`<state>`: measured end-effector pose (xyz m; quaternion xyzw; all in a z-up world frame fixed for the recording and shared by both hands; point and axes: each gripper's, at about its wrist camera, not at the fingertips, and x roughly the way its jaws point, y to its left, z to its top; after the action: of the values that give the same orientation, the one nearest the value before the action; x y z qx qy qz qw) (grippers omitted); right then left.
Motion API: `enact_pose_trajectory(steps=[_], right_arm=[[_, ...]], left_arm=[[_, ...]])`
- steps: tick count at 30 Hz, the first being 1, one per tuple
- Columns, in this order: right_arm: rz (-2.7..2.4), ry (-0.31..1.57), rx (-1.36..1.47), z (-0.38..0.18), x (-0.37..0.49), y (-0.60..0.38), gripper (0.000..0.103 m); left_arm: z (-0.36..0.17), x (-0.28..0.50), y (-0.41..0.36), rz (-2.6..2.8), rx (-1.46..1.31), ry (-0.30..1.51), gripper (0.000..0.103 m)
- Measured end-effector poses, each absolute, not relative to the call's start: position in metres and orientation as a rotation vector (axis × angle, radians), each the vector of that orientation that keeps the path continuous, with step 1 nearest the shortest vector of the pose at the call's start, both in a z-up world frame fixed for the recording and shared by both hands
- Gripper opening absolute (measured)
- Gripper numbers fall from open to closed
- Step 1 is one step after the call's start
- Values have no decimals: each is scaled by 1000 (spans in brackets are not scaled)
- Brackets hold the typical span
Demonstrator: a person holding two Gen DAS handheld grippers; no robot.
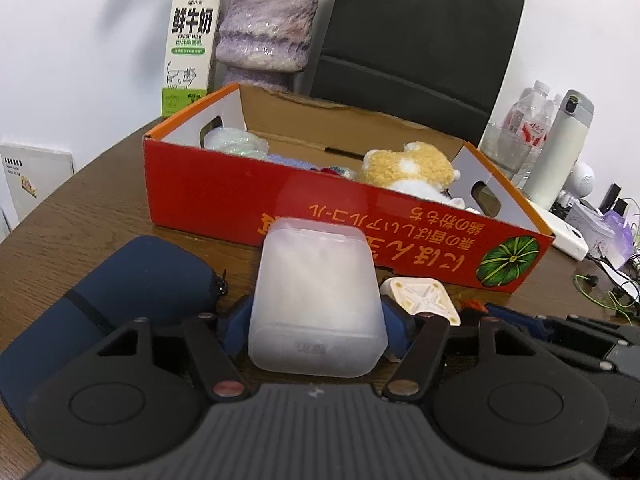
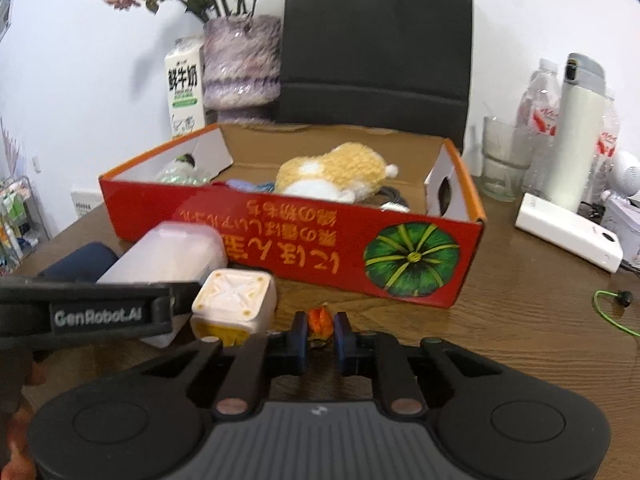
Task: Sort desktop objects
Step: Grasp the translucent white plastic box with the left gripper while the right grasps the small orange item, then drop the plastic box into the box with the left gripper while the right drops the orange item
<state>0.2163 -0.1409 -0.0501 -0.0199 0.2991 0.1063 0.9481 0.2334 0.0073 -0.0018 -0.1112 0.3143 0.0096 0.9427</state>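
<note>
- Left gripper (image 1: 316,316) holds a frosted translucent plastic box (image 1: 316,300) between its blue pads, just in front of the red cardboard box (image 1: 360,220)
- Right gripper (image 2: 320,330) is pinched narrow on a small orange object (image 2: 320,322), also before the red box
- A cream cube (image 2: 234,304) sits between the two grippers

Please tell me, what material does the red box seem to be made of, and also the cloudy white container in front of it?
The red box looks like cardboard: glossy printed outside, raw brown inside, with folded flaps and cut handle holes. The cloudy container between the left gripper fingers seems frosted, translucent plastic: matte, with rounded moulded corners and a lid seam.
</note>
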Motion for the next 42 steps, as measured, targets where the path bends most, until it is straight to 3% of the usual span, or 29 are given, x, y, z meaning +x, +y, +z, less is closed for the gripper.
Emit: enact_pose_trajectory(steps=[13,21,42], right_arm=[[233,490,12,-14,201,-154,12],[196,430,54,7,229,-159,12],[170,486,41,-11,308,-164,13]], left_arm=[[41,198,18,13,-265,455,67],[69,232,20,17,-308,382,67],[45,314,31,76,-244,431,67]])
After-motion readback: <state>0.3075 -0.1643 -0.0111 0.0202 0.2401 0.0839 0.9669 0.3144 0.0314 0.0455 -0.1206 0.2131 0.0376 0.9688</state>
